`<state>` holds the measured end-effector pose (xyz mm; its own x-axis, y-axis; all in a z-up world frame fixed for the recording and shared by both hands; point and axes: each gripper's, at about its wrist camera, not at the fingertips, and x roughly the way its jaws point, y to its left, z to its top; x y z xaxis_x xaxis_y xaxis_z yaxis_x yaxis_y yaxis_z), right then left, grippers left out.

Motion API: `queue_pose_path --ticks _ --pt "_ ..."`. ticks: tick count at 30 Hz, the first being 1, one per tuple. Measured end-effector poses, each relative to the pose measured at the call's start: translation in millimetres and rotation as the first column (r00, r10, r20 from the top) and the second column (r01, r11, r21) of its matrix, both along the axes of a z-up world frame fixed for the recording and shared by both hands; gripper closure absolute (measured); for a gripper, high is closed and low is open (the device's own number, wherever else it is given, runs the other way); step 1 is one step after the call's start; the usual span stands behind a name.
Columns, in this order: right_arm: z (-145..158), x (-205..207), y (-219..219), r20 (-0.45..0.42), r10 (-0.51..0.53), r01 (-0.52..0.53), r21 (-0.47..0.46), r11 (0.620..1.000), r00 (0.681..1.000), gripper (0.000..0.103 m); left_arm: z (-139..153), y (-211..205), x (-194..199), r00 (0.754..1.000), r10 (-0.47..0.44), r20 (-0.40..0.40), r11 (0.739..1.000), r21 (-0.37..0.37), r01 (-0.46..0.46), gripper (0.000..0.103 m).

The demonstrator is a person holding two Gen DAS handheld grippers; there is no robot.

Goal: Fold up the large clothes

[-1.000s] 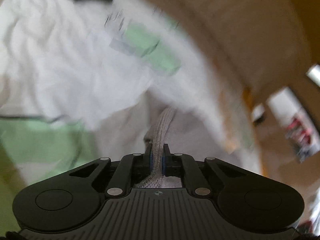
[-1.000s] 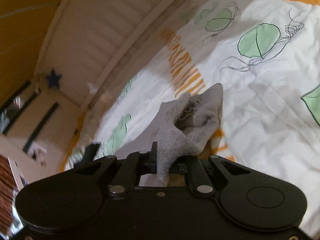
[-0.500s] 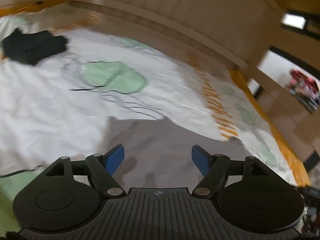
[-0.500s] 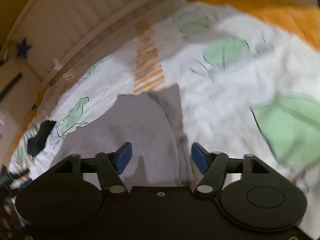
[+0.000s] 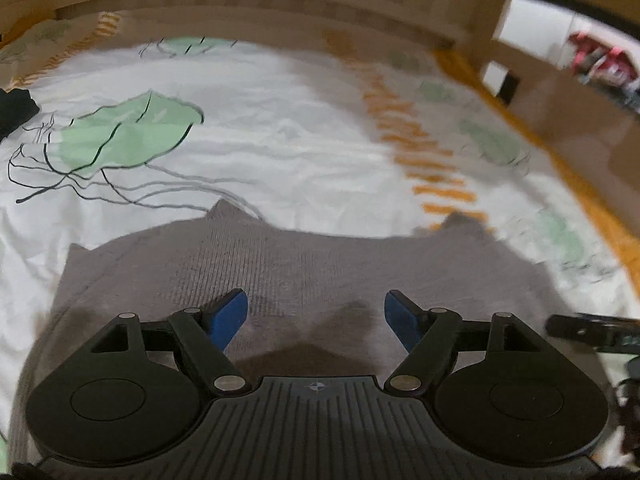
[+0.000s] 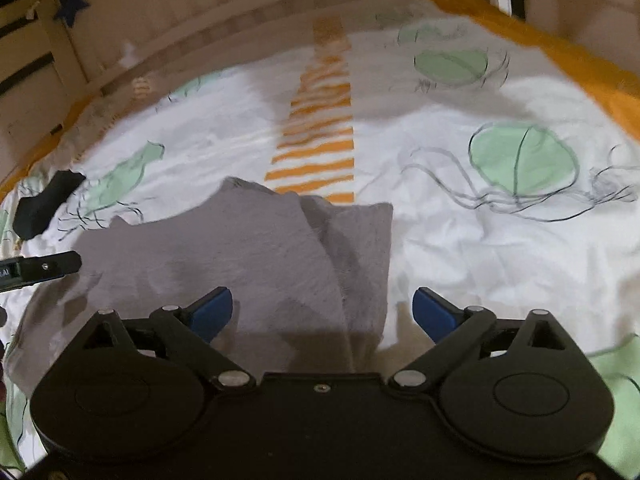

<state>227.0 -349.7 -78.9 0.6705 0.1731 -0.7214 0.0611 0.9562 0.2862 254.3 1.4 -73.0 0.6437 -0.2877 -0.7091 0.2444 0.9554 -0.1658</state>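
A grey knit garment (image 5: 304,264) lies spread flat on the white bedspread, with small peaks along its far edge. In the right wrist view the garment (image 6: 240,248) shows a folded-over flap on its right side. My left gripper (image 5: 316,312) is open and empty, hovering over the garment's near part. My right gripper (image 6: 322,308) is open and empty above the garment's right edge. The right gripper's tip (image 5: 580,328) shows at the right of the left wrist view; the left gripper's tip (image 6: 40,268) shows at the left of the right wrist view.
The bedspread (image 5: 280,128) is white with green leaf prints and an orange striped band (image 6: 320,136). A black item (image 6: 44,204) lies on the bed to the left. A slatted wooden headboard (image 6: 240,8) runs along the far side.
One second ago both grippers were shut on the grey garment and held it up. Both have opened and let go, and the garment now lies flat on the bed.
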Motion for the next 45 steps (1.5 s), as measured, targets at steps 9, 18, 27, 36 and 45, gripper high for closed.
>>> queue_pose_path --ticks 9,18,27,36,45 --pt "-25.6 13.9 -5.2 -0.024 0.025 -0.026 -0.044 0.999 0.999 0.0 -32.0 -20.8 1.8 0.996 -0.024 0.087 0.99 0.14 0.011 0.0" --pt "-27.6 7.8 -24.0 0.041 0.078 -0.081 0.087 0.993 0.996 0.0 -34.9 -21.9 -8.8 0.987 -0.016 0.158 0.991 0.134 -0.005 0.0" --pt "-37.2 3.5 -50.1 -0.016 0.215 -0.171 0.553 0.816 0.976 0.0 -36.9 -23.7 -7.2 0.986 -0.015 0.168 0.991 0.134 -0.008 0.0" --pt "-53.5 17.7 -58.1 0.004 0.171 -0.126 0.692 0.711 0.985 0.0 -24.9 -21.6 0.6 0.995 -0.042 0.085 0.991 0.131 0.031 0.001" --pt "-49.2 17.0 -53.8 0.013 0.2 -0.161 0.649 0.743 0.98 0.0 13.5 -32.4 -45.8 0.996 -0.023 0.09 0.999 -0.036 0.026 0.045"
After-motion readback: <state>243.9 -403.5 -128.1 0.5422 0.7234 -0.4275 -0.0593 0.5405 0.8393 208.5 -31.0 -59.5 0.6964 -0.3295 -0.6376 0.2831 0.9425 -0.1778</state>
